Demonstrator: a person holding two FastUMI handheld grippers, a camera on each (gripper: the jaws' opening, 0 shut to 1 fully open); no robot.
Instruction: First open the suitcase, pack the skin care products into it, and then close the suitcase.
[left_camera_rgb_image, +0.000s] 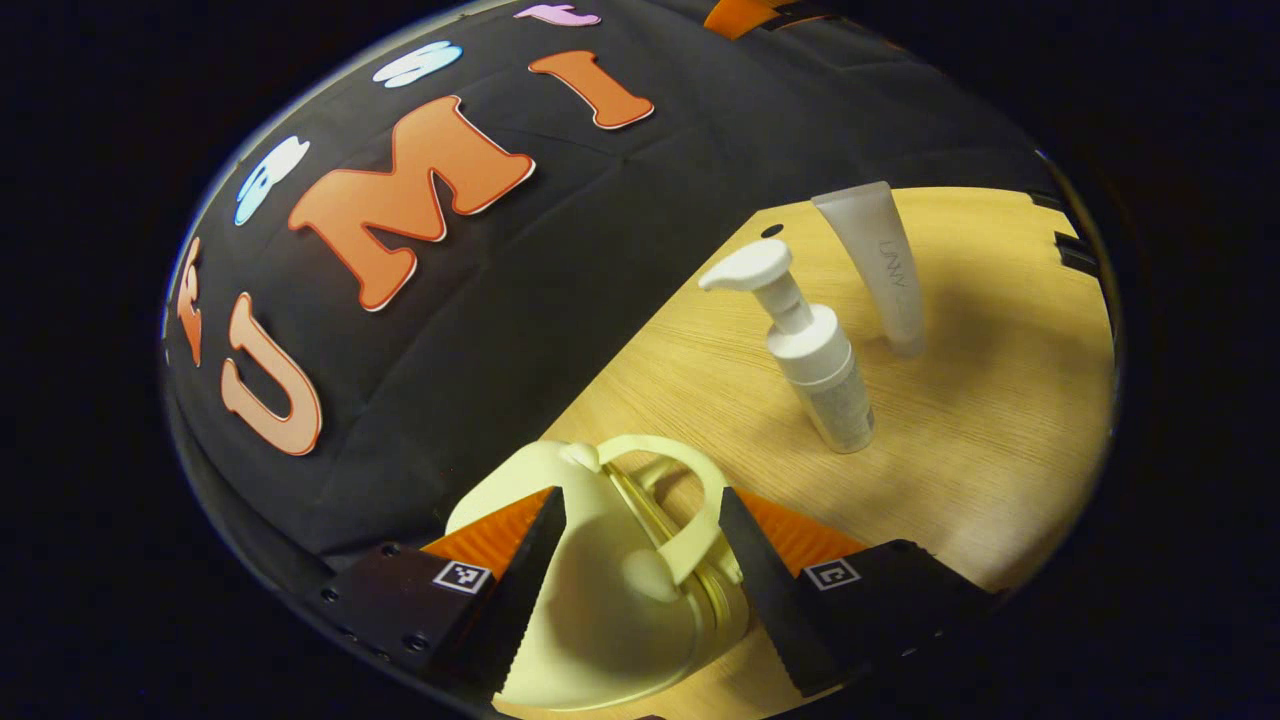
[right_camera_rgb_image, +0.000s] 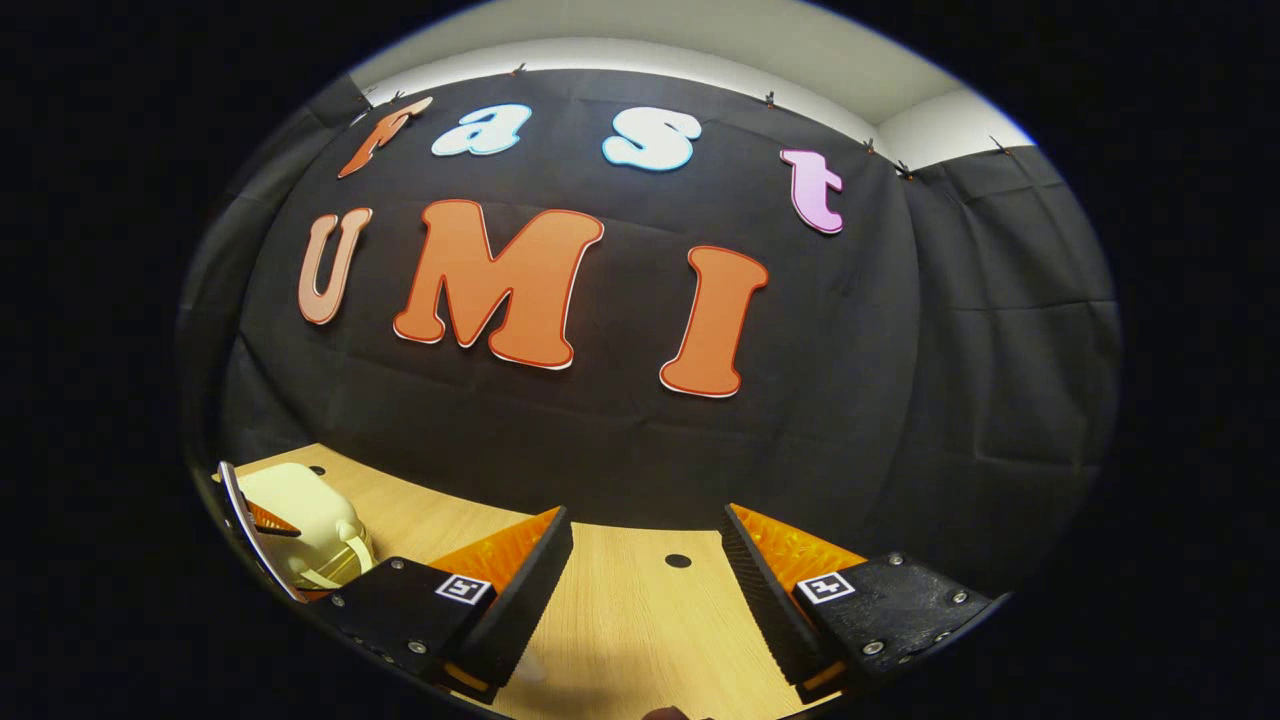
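A small pale-yellow suitcase (left_camera_rgb_image: 600, 590) with a looped handle stands closed on the wooden table (left_camera_rgb_image: 980, 440). My left gripper (left_camera_rgb_image: 640, 560) is open, its fingers to either side of the handle end without pressing on it. Beyond it stand a white pump bottle (left_camera_rgb_image: 815, 355) and a white tube (left_camera_rgb_image: 880, 260), upright on its cap. In the right gripper view my right gripper (right_camera_rgb_image: 645, 590) hangs open over bare table with nothing between its fingers. The suitcase (right_camera_rgb_image: 300, 535) shows there at the far left, with a finger of the other gripper (right_camera_rgb_image: 265, 520) beside it.
The black cloth wall (left_camera_rgb_image: 560, 330) runs close behind the suitcase. A small dark hole (right_camera_rgb_image: 678, 561) marks the tabletop ahead of the right gripper, and another hole (left_camera_rgb_image: 771, 231) lies near the tube. The table's edge (left_camera_rgb_image: 1075, 250) is at the far right.
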